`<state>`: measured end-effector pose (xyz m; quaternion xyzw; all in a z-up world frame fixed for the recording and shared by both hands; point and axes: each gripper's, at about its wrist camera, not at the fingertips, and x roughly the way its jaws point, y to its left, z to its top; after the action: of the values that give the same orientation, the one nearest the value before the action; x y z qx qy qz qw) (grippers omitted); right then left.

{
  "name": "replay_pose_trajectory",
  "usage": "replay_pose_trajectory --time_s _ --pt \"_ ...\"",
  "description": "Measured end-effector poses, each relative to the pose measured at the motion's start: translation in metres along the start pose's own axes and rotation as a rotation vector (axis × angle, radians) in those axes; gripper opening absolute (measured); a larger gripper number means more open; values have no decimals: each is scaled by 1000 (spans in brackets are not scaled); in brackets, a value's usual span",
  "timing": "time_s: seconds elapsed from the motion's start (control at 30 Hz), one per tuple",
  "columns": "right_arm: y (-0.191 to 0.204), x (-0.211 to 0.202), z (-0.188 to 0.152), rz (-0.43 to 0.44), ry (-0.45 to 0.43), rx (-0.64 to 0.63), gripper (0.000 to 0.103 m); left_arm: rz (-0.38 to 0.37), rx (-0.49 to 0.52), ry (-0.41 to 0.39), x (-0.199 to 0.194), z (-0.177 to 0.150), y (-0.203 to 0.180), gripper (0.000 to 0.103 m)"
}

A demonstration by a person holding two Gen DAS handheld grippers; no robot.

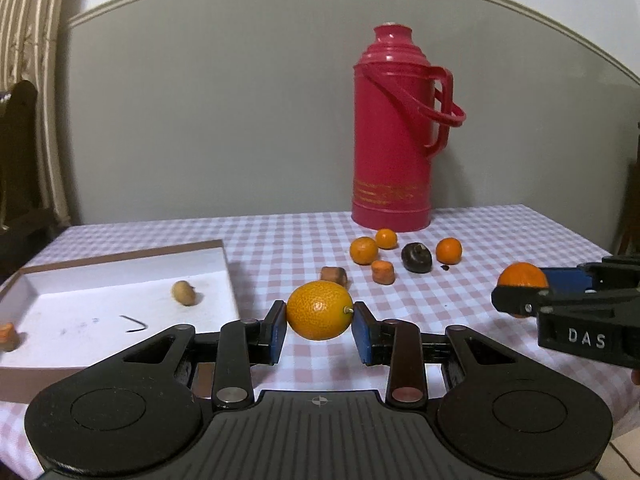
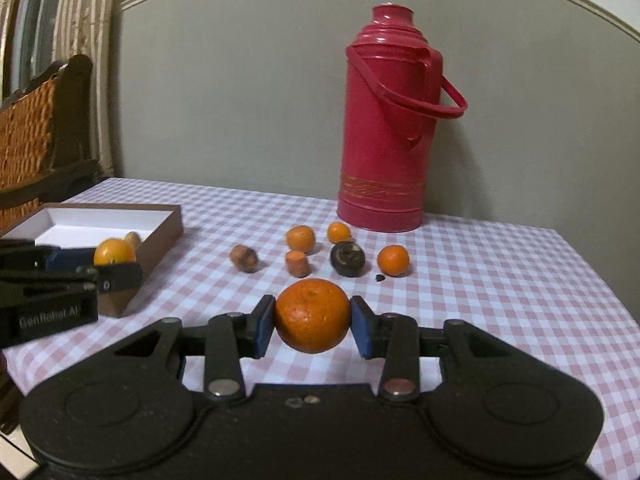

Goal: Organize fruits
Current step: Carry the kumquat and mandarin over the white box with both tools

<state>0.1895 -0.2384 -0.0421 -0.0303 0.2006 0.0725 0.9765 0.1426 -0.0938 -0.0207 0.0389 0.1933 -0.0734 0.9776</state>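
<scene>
**Both grippers loaded, clear of the worktop**

The left hand-held gripper (image 1: pixel 320 322) is clamped on a yellow-orange citrus fruit (image 1: pixel 319 310), stem stub against the right pad. The right hand-held gripper (image 2: pixel 313 320) is clamped on a deeper-orange mandarin (image 2: pixel 312 315). Both fruits hang above the checked worktop (image 2: pixel 500 280), not touching it.

Reference landmark: the red thermos flask (image 1: pixel 394 132), upright at the far worktop edge against the grey wall.

- Directly in front of the flask: three small mandarins (image 1: pixel 364 250), (image 1: pixel 386 238), (image 1: pixel 449 250), a dark shrivelled fruit (image 1: pixel 417 257), an orange cut piece (image 1: pixel 383 271) and a brown piece (image 1: pixel 334 275). They lie near one another, with gaps between most.
- Well to the left of the flask: an open cardboard box (image 1: pixel 224 264), white inside, brown rim. It holds a tan oval fruit (image 1: pixel 184 292) and an orange piece (image 1: pixel 8 336) at its left end. Most of the box floor is bare.
- Between box and fruit cluster: an unobstructed strip of cloth.
- Right of the flask: bare cloth out to the worktop's right edge.

In the right wrist view, the left hand-held gripper sits just beside the box's near corner.
</scene>
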Motion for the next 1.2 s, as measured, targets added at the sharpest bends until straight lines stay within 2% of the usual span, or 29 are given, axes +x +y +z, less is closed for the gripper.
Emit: replay_pose_trajectory --time_s 0.33,0.5,0.73,0.9,1.2 --pt "41 -34 -8 63 -25 -51 32 68 -18 -36 -44 -12 39 35" --pt "70 -43 -6 127 -38 -107 32 110 -30 -48 -60 -17 63 35" --pt "113 -41 -1 226 -56 -186 32 172 -51 -56 -72 -20 98 35" --pt "137 -35 7 277 -70 -195 32 211 -75 -59 -76 -22 118 36" --pt "167 -28 17 333 -105 -210 32 287 -83 -65 -82 -23 153 36"
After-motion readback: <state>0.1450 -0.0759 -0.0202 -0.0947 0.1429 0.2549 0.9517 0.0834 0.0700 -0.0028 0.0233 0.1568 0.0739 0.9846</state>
